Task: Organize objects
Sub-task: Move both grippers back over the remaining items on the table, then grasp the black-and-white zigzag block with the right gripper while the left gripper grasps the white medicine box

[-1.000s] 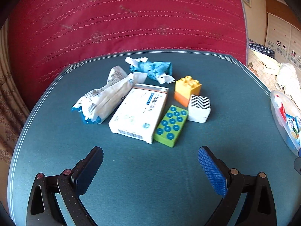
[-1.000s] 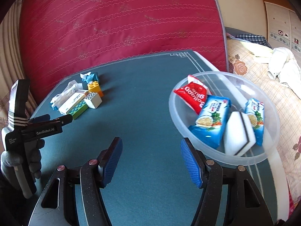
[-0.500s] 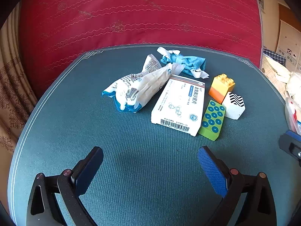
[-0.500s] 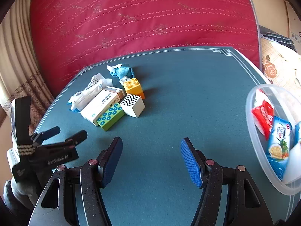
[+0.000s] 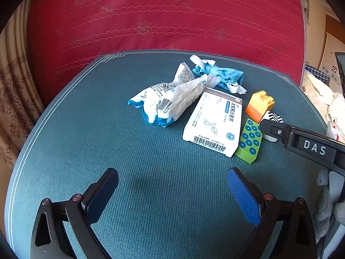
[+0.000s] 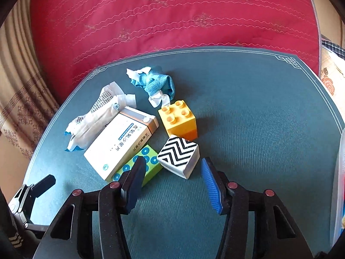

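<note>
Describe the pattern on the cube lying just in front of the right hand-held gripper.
Black and white zigzag stripes on the cube, clearest in the right wrist view.

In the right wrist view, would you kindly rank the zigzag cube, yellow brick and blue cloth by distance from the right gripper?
From the right gripper:
1. Zigzag cube, just ahead of the fingertips.
2. Yellow brick, behind the cube.
3. Blue cloth, farthest back, slightly left.

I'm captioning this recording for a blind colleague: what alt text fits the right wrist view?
The right tongs, open, hover just short of a black-and-white zigzag cube on a teal table. Around the cube lie a green dotted block, a yellow studded brick and a white medicine box.
</note>
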Demonstrator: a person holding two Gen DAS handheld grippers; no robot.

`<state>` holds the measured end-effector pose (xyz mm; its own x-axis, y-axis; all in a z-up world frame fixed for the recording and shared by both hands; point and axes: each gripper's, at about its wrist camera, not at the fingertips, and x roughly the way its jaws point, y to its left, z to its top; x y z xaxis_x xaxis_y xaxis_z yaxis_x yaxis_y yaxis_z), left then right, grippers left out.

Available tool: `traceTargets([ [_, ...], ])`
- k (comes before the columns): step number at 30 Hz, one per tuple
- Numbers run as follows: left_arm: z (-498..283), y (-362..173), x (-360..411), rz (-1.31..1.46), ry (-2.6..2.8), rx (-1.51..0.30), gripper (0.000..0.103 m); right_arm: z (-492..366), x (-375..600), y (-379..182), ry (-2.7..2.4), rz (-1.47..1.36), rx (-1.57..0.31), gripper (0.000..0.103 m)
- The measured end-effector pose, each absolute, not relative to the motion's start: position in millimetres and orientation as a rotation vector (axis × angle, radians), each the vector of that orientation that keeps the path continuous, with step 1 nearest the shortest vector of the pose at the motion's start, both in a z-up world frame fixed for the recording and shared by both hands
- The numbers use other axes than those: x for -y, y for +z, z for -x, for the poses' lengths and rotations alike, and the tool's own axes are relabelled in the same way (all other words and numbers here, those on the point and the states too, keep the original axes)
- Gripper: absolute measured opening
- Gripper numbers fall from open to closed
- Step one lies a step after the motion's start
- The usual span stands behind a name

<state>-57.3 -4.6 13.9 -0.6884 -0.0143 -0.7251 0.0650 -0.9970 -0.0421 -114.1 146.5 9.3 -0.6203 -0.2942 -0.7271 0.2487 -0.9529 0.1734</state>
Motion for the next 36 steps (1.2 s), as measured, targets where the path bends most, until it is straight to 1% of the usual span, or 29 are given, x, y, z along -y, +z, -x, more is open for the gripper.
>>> traceTargets([
  [2,57.7,13.6,7.3,-1.223,-2.844,-0.112,0.102,120.4,-143.7,7.2,-2.597,-1.185,0.073,0.046],
  [4,57.3,13.7,5.5,-1.225,-2.845,-0.112,0.102,123.6,-143.5,6.0,-2.597,-1.184,0.085,0.043],
  [7,57.1,13.4,4.9,-1.226,-2.848,-0.109,0.102,123.7,-143.7,7.4,-2.617,-1.177,0.068,0.035],
  [9,56.8,13.3,5.0,-1.226,-2.851,-0.110,0.102,121.8,-144.2,7.8,-2.627,-1.173,0.050,0.033],
  [14,56.7,12.8,7.4,-1.228,-2.858,-0.128,0.102,104.0,-157.4,6.3,-2.676,-1.160,0.014,0.032],
  [20,60.4,11.2,4.9,-1.253,-2.850,-0.123,0.102,78.3,-181.6,2.7,-2.691,-1.134,0.072,0.031],
  [23,64.9,11.7,1.9,-1.260,-2.850,-0.101,0.102,70.1,-187.3,-1.0,-2.688,-1.115,0.089,0.033],
  [29,85.1,11.3,-8.8,-1.288,-2.856,0.009,0.102,64.5,-195.9,-3.9,-2.658,-1.114,0.198,0.034],
  [36,107.1,10.4,-21.3,-1.307,-2.846,0.044,0.102,64.1,-200.9,-6.0,-2.637,-1.103,0.250,0.034],
])
